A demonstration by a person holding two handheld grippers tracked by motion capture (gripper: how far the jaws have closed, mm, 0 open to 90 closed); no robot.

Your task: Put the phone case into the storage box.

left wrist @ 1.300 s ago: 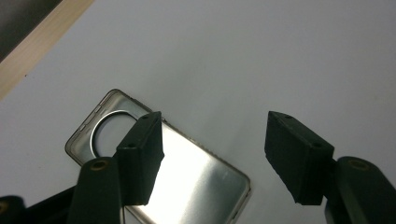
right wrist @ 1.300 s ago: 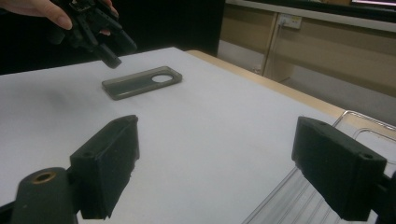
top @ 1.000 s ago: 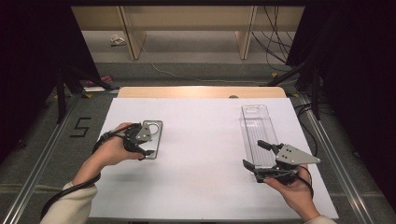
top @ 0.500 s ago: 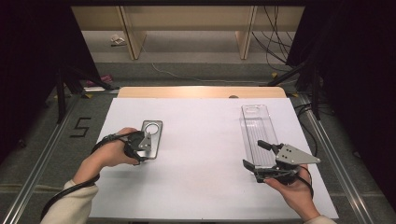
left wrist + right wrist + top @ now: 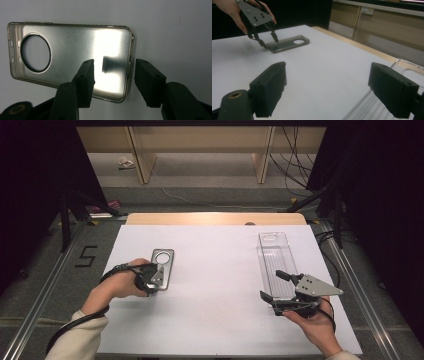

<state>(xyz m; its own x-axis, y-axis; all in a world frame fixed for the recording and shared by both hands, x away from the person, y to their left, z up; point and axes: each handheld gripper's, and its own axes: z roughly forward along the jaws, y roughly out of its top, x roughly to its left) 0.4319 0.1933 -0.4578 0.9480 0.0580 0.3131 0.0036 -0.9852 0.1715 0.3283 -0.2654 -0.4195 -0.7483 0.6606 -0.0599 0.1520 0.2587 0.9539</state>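
A silver phone case (image 5: 165, 260) with a round camera hole lies flat on the white table, left of centre. My left gripper (image 5: 154, 279) hangs open over its near end. In the left gripper view the jaws straddle the short end of the phone case (image 5: 70, 57), one over the shiny back and one over bare table, with the left gripper (image 5: 112, 68) holding nothing. A long clear plastic box (image 5: 275, 260) lies at the right. My right gripper (image 5: 271, 285) stands open at its near end and holds nothing; the right gripper (image 5: 327, 75) faces the phone case (image 5: 287, 43) across the table.
The white table top (image 5: 215, 290) ends in a wooden strip (image 5: 215, 218) at the far edge. Metal rails run along both sides, and a "5" (image 5: 86, 256) is marked on the floor at the left. Shelving and cables stand beyond the table.
My left gripper has slid a little toward the person, from over the case's middle to its near end. The right gripper and the clear box have not moved.
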